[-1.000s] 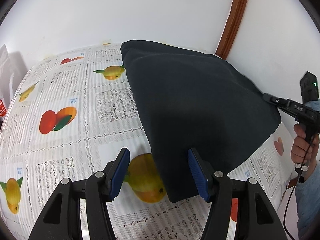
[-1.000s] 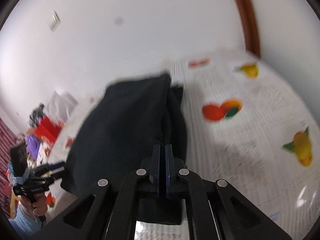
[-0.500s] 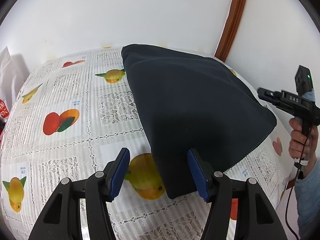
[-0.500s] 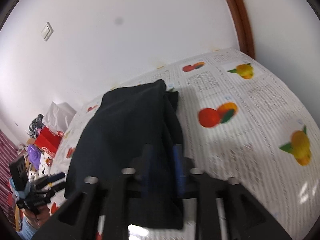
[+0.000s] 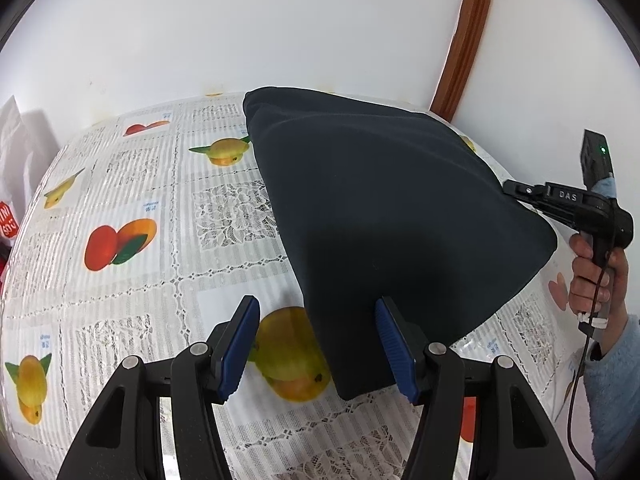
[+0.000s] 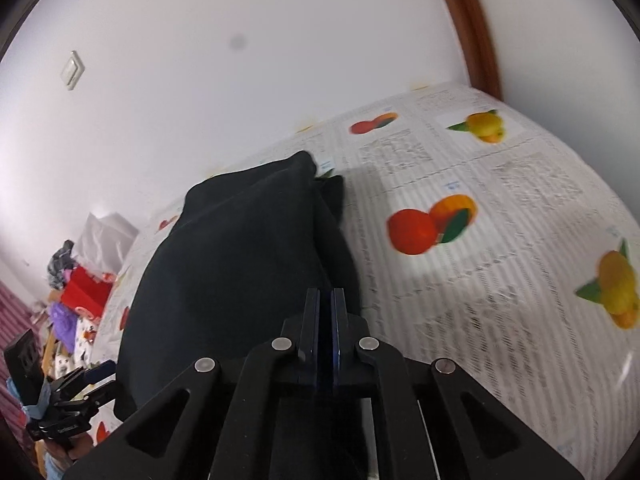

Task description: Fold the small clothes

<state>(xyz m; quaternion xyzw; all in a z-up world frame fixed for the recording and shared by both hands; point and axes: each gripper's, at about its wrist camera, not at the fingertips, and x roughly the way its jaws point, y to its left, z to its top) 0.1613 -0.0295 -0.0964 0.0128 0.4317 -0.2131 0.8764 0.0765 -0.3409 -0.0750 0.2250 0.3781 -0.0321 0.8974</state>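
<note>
A dark navy garment (image 5: 384, 216) lies folded and puffed up on the fruit-print tablecloth (image 5: 132, 184). My left gripper (image 5: 316, 304) hangs open over its near corner. The right pad (image 5: 394, 344) overlaps the cloth, and the left pad (image 5: 240, 340) is over a printed mango. In the left wrist view my right gripper (image 5: 510, 192) meets the garment's right edge. From its own camera the right gripper (image 6: 325, 292) has its blue pads pressed together over the dark garment (image 6: 240, 264), apparently pinching the edge. My left gripper (image 6: 80, 380) shows at the lower left there.
A white wall and a brown wooden door frame (image 5: 464, 40) stand behind the table. A hand in a light blue sleeve (image 5: 612, 384) holds the right gripper off the table's right edge. A white bag (image 6: 106, 236), a red box (image 6: 86, 292) and other clutter lie beyond the far side.
My right gripper opened and came off the garment's edge, then shut again at that edge, a little lower. The left gripper has stayed put and open.
</note>
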